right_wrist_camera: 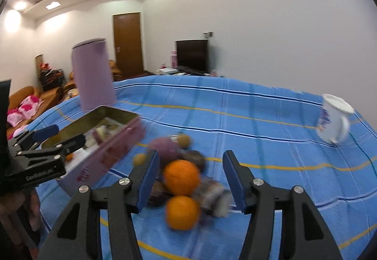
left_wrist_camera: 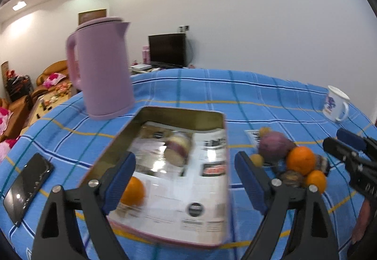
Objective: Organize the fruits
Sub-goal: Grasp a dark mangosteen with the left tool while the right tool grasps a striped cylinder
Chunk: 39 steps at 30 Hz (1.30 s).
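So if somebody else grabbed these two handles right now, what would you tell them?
Left gripper: open, empty, over the tin box.
Right gripper: open, empty, over the fruit pile.
In the box: one orange and a sliced purple-skinned piece, on printed paper.
Left on the blue cloth: two oranges, a purple fruit, small yellow and dark brown ones.
Next, probably: grab the nearer orange and move it into the box.
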Motion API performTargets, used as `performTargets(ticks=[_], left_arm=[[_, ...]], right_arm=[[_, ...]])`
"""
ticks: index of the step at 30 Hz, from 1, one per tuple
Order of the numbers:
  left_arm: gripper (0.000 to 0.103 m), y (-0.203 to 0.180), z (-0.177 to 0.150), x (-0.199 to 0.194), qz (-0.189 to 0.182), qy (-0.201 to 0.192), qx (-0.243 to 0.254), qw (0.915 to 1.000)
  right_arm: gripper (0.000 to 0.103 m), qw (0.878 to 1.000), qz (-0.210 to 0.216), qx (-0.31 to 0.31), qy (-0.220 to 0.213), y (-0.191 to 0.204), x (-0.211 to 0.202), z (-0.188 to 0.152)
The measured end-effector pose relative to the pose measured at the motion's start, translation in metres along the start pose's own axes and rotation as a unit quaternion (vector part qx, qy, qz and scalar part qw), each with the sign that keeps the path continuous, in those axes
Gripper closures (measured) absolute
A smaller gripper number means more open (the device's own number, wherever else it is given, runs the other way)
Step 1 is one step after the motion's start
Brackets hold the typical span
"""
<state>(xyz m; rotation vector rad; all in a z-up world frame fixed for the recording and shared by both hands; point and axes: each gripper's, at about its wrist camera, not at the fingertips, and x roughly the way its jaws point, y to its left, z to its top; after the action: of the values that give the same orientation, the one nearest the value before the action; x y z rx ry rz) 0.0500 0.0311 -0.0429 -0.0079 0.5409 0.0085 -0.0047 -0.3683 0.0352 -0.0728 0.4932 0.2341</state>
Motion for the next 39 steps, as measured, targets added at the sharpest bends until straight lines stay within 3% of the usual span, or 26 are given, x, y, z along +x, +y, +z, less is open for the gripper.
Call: performTargets(ticks=[5,12,18,21,24,33,36,39], left_arm=[[0.015,-0.028,-0.001,-0.005,-0.019,-0.001,0.027,0.9994],[0.016,-0.066,-0.004,-0.006,-0.05,0.009,0.069,0.9963],[0.021,-0.092,-0.006,0.002,-0.078,0.034,0.11,0.9902],[0.035,-0.099,-0.008,0.009,-0.093,0.057,0.123,0.9864],[0.04,-0.103,-0.009,0.019,-0.115,0.089,0.124,0.9817],[0.044,-0.115,-0.013,0.037,-0.159,0.14,0.128,0.9689],[0.057,-0.115,-0.014,0.047,-0.165,0.161,0.119,0.9656],[0.058,-0.117,-0.017,0.047,-0.162,0.162,0.126,0.9653]], right_arm=[[0.045,0.999,-0.024,0.023,0.006,-0.027,-0.001,-0.005],[0.045,0.999,-0.03,0.026,0.021,-0.033,0.0,-0.008],[0.045,0.998,-0.012,0.048,0.034,-0.042,0.003,-0.012],[0.045,0.997,-0.013,0.058,0.048,-0.046,0.008,-0.013],[0.045,0.996,-0.003,0.069,0.059,-0.05,0.012,-0.014],[0.045,0.989,0.055,0.074,0.115,-0.049,0.036,-0.017],[0.045,0.984,0.075,0.085,0.134,-0.051,0.045,-0.02],[0.045,0.983,0.081,0.092,0.136,-0.052,0.045,-0.021]])
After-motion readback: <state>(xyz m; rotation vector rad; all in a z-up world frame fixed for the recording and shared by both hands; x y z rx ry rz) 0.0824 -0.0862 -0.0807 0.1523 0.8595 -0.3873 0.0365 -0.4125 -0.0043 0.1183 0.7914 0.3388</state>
